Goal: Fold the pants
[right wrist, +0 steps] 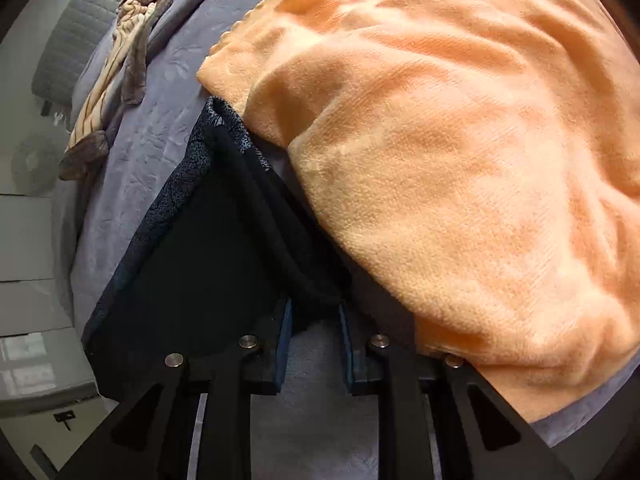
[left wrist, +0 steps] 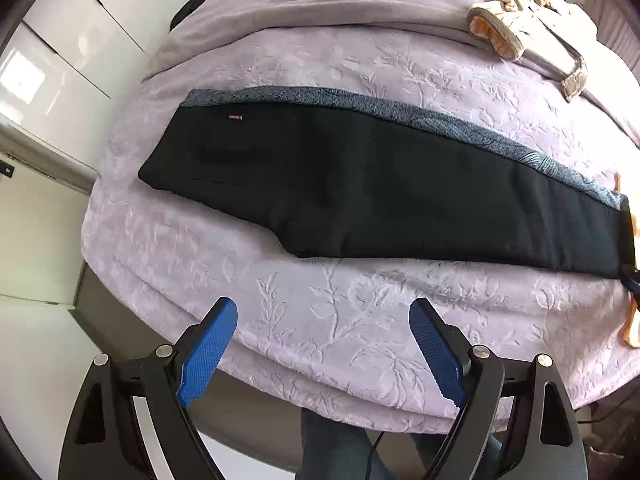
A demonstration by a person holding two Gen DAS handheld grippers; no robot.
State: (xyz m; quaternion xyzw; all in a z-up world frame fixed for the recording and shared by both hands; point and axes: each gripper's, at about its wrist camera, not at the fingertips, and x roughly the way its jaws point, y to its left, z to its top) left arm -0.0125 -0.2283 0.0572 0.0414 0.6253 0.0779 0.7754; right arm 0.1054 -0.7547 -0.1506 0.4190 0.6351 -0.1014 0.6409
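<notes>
Black pants [left wrist: 380,188] lie flat and lengthwise across the lilac bed cover [left wrist: 320,312], folded leg on leg, with a blue-grey patterned lining showing along the far edge. My left gripper [left wrist: 323,312] is open and empty, hovering above the bed's near edge, short of the pants. In the right wrist view, my right gripper [right wrist: 314,312] is at the pants' end [right wrist: 224,248]. Its blue pads [right wrist: 285,320] stand apart with the black hem draped over the fingertips. The tips are hidden under the cloth.
An orange towel [right wrist: 460,160] is heaped on the bed right beside the pants' end. A beige and striped garment [left wrist: 516,12] lies at the far side of the bed. White cabinets [left wrist: 60,60] stand to the left. Floor and a person's legs [left wrist: 340,448] are below the bed edge.
</notes>
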